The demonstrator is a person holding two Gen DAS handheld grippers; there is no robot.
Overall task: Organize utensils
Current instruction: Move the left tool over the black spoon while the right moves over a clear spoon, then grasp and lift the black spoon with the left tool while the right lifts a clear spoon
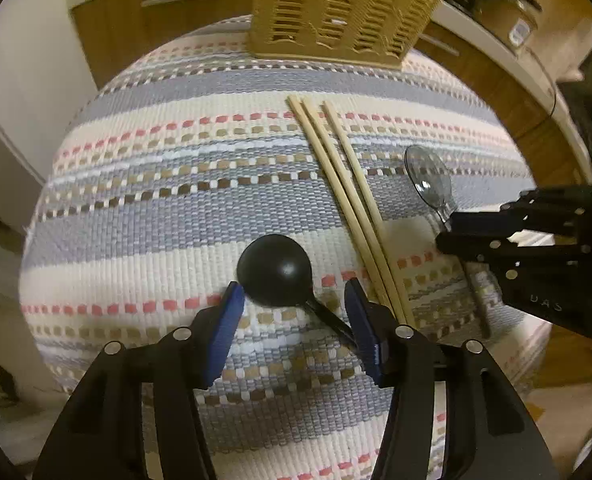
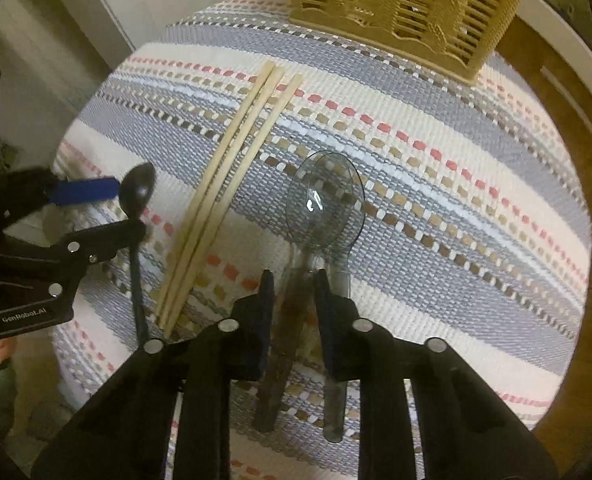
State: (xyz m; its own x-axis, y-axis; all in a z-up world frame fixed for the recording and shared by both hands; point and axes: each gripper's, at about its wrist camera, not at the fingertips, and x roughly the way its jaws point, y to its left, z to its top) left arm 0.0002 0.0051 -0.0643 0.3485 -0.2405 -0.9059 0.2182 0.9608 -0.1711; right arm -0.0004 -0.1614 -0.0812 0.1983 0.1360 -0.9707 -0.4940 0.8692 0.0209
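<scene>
Wooden chopsticks (image 1: 346, 200), three, lying beside one black spoon (image 1: 274, 270) between parted left tongs (image 1: 292, 304), right tongs (image 2: 294, 292) pinching one of two clear spoons (image 2: 324, 200), one basket (image 1: 344, 8) standing behind.

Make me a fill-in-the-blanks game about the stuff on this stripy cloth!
1. The left gripper hovers over the ____ spoon.
2. Between the two spoons lie ____ wooden chopsticks.
3. The right gripper has a ____ spoon between its fingers.
4. At the far end of the cloth stands a woven ____.

Missing words: black; three; clear; basket
</scene>
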